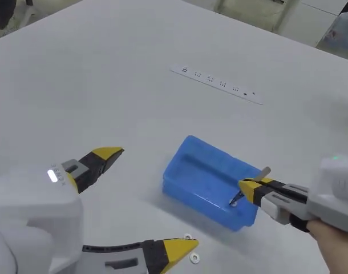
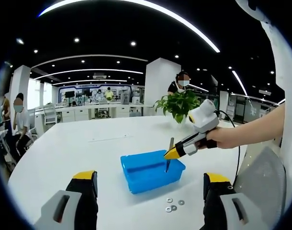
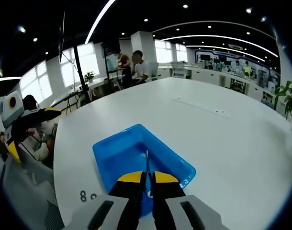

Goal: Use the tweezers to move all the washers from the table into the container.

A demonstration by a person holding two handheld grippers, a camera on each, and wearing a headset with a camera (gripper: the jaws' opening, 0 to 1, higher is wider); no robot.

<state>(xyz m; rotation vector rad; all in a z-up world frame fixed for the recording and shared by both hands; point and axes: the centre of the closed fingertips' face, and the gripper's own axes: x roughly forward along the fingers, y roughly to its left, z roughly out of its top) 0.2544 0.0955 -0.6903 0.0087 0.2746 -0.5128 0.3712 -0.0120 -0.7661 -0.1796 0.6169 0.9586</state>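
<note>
No legible text; faint marks on the table strip (image 1: 219, 84), unreadable.

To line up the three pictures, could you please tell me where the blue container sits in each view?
Head view: container lower middle, right of centre.
Left gripper view: container just below centre, between the jaws.
Right gripper view: container lower centre, beyond the jaws.
Shared landmark: washers on the table beside it.
</note>
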